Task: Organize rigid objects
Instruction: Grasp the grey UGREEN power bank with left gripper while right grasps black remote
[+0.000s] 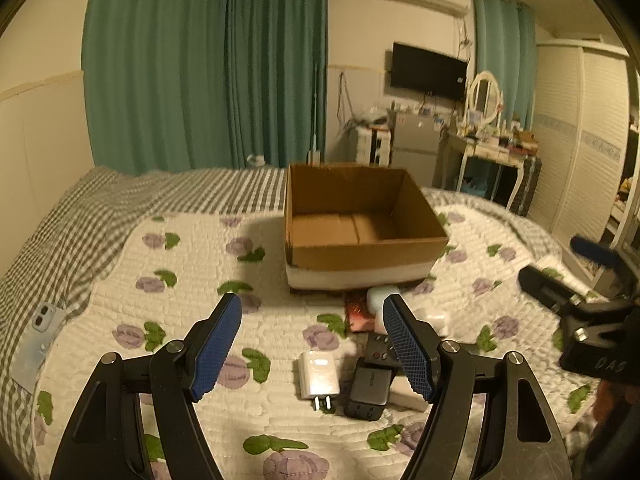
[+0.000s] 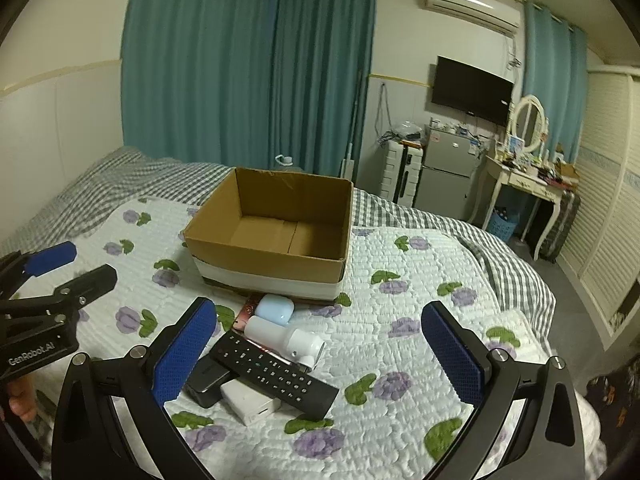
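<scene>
An open, empty cardboard box [image 1: 360, 216] [image 2: 276, 236] stands on the flowered quilt. In front of it lies a pile of small items: a white charger [image 1: 318, 376], a dark power adapter [image 1: 368, 394] [image 2: 206, 378], a black remote [image 2: 274, 372], a white bottle-shaped device [image 2: 288, 338], a pale blue earbud case [image 2: 274, 309] and a white power bank [image 2: 250, 402]. My left gripper [image 1: 312, 346] is open and empty, just above the charger. My right gripper [image 2: 320, 354] is open and empty, over the remote. Each gripper shows at the edge of the other's view.
The bed's quilt [image 2: 400, 344] lies over a grey checked sheet [image 1: 80, 216]. A phone [image 1: 38, 334] lies at the bed's left edge. Beyond the bed stand green curtains, a small fridge [image 2: 448, 168], a vanity table [image 2: 524, 184] and a wardrobe.
</scene>
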{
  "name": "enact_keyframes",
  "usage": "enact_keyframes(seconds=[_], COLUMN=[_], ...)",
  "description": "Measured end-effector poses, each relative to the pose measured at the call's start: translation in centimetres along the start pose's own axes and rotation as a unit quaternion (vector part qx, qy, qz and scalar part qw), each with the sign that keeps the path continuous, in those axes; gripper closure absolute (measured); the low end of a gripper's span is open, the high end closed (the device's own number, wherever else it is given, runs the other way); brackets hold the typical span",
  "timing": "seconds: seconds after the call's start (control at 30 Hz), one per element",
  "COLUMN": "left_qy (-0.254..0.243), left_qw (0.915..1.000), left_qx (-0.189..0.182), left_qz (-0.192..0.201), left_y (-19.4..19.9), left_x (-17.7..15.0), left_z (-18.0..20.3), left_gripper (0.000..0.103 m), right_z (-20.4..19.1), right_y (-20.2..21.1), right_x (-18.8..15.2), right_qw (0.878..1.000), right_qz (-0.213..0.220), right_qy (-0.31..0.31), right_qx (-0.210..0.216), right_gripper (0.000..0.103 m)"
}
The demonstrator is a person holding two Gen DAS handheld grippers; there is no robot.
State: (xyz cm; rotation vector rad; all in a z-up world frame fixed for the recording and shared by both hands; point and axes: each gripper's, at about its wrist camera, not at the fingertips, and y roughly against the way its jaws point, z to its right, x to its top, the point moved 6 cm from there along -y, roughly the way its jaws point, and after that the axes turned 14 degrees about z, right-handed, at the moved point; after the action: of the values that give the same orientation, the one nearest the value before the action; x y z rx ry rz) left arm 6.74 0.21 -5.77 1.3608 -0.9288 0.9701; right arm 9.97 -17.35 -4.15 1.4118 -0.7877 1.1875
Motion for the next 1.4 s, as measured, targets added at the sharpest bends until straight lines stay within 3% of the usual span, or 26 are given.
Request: enact_keyframes(seconds=[0.17, 0.3, 0.57, 0.83, 1.03, 1.1, 1.2, 1.33, 1.4], left_qy=[0.0, -0.006, -0.026, -0.045, -0.056, -0.061, -0.066, -0.077, -0.084], left_qw=[0.9979, 0.9936, 0.9845, 0.9786, 0.9747, 0.9746, 0.9742, 0.9704, 0.9667], left_qx=[0.012, 0.017, 0.007, -0.027, -0.039, -0.044, -0.055, -0.065, -0.072], left_qz=[-0.064, -0.111, -0.173, -0.199, -0.213, -0.211, -0.209, -0.22, -0.231], left_y=[-3.2, -5.4, -7.8, -8.5, -8.8, -8.6, -8.3, -8.6, -9.0], left_x=[-3.2, -5.9, -9.3, -10.2, -10.8, -10.7, -10.5, -10.8, -11.4], left_z=[-0.5, -0.7, 0.1, 2.2, 3.6, 4.1, 4.9, 6.0, 6.6], left_gripper=[0.027, 0.027, 0.029, 0.029, 0.03, 0.03, 0.03, 0.032, 0.059], right_z=[-0.9, -1.8, -3.1, -4.5, -4.2, -4.2, -3.3, -2.0, -1.3], right_y=[-2.5, -5.3, -9.4, -11.9, -13.2, -13.2, -12.7, -12.3, -12.2], right_x=[-0.6, -3.0, -8.5, -13.5, -14.5, -14.3, -13.1, -11.3, -10.8], right_qw=[0.998, 0.991, 0.962, 0.933, 0.929, 0.932, 0.941, 0.954, 0.959], right_qz=[-0.027, -0.074, -0.175, -0.249, -0.274, -0.266, -0.243, -0.213, -0.204], right_qy=[0.041, 0.088, 0.141, 0.146, 0.087, 0.085, 0.091, 0.078, 0.07], right_qx=[0.035, 0.073, 0.157, 0.215, 0.236, 0.232, 0.215, 0.195, 0.185], right_gripper=[0.0, 0.0, 0.021, 0.03, 0.034, 0.059, 0.075, 0.082, 0.082])
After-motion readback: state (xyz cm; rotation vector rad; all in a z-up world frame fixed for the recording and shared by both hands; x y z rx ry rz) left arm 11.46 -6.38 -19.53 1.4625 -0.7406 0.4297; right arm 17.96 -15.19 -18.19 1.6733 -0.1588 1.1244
